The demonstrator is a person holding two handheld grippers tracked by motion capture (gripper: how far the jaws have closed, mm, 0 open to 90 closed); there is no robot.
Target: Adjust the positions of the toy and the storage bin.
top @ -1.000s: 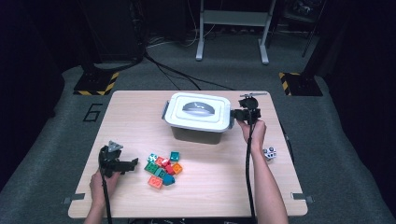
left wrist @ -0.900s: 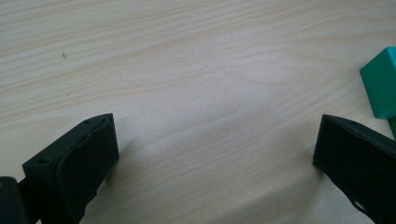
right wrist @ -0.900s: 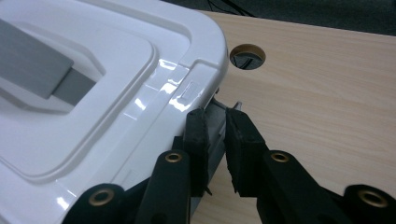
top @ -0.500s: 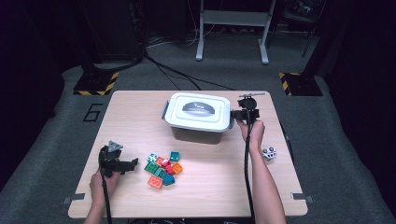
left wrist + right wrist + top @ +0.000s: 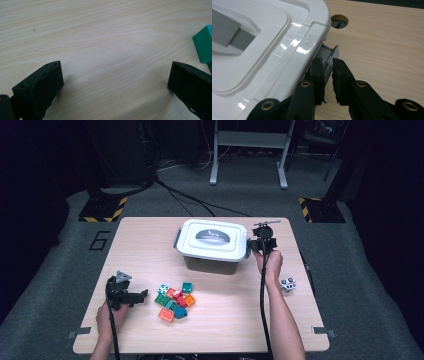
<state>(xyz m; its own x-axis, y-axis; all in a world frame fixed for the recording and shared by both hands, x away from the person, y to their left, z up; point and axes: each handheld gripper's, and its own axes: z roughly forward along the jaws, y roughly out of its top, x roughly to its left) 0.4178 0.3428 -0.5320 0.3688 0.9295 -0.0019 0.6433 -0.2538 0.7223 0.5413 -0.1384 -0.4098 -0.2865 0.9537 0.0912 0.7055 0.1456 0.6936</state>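
A white lidded box (image 5: 212, 240) with a grey handle stands at the back middle of the wooden table (image 5: 150, 245). My right gripper (image 5: 257, 245) is at the box's right end. In the right gripper view, that gripper (image 5: 327, 62) is shut on the grey latch (image 5: 330, 53) beside the white lid (image 5: 262, 37). A pile of several coloured blocks (image 5: 174, 301) lies near the front. My left gripper (image 5: 142, 295) rests low on the table just left of the pile, open. In the left gripper view, only bare wood lies between the spread jaws (image 5: 115, 77), and a green block (image 5: 203, 45) sits at the right edge.
A small grey and white object (image 5: 288, 283) lies near the table's right edge, beside the right forearm. A round cable hole (image 5: 339, 21) sits in the tabletop behind the box. Dark floor, cables and stands surround the table.
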